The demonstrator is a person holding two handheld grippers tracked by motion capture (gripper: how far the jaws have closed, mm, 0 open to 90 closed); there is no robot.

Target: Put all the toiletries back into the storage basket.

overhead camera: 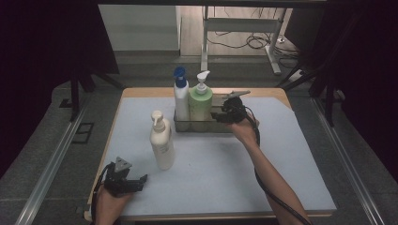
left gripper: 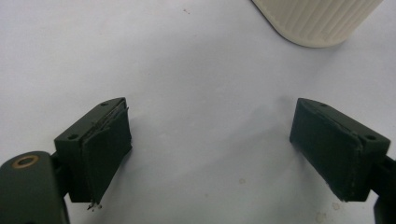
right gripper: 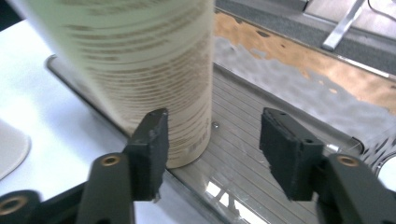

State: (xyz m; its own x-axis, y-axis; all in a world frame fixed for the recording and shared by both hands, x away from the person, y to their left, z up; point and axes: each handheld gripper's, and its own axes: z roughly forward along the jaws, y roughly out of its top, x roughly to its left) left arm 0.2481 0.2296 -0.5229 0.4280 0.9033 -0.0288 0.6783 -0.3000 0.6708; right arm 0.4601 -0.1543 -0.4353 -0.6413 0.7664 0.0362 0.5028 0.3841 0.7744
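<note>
A clear dark tray [overhead camera: 202,127] stands at the back middle of the mat. In it are a white bottle with a blue cap [overhead camera: 181,96] and a green pump bottle [overhead camera: 201,103]. My right gripper [overhead camera: 220,114] is over the tray's right part, open, just right of the green bottle. In the right gripper view the green bottle [right gripper: 154,70] stands on the ribbed tray floor [right gripper: 261,140], beside and beyond the left jaw of my right gripper [right gripper: 212,149], with nothing between the jaws. A white pump bottle [overhead camera: 162,140] stands on the mat. My left gripper [overhead camera: 133,183] lies open near the front left.
The left gripper [left gripper: 210,144] hovers over bare white mat, with the white bottle's base [left gripper: 317,21] ahead to its right. The mat [overhead camera: 225,173] covers a wooden table. Beyond the table's far edge are a desk frame [overhead camera: 244,28] and floor cables.
</note>
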